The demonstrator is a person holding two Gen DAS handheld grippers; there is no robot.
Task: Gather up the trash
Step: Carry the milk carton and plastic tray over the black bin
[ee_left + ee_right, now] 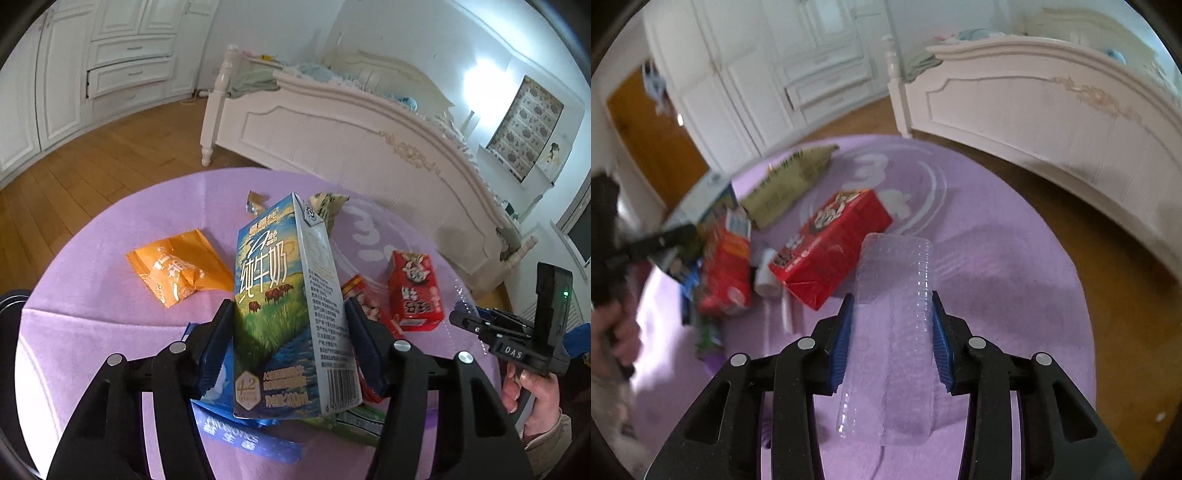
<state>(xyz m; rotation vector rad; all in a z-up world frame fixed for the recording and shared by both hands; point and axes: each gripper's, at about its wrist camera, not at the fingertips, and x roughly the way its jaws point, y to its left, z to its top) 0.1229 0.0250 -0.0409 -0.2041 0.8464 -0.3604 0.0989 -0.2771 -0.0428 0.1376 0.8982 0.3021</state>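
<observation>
My left gripper (290, 319) is shut on an upright blue-and-green milk carton (284, 295), one pad pressed on each side of it. In the right wrist view that carton (709, 199) shows blurred at the left. My right gripper (892, 326) is shut on a clear ribbed plastic container (894, 332), which sticks out forward past the fingertips. More trash lies on the purple round rug (1015, 258): a red drink carton (831, 243), a second red box (727, 266), an orange wrapper (177, 273) and a beige-green bag (790, 184).
A blue packet (243, 439) and a green packet (354, 421) lie under the milk carton. A small white bottle (766, 273) rests by the red carton. A white bed footboard (351, 129) stands beyond the rug, white wardrobes (55, 74) at far left, wooden floor between.
</observation>
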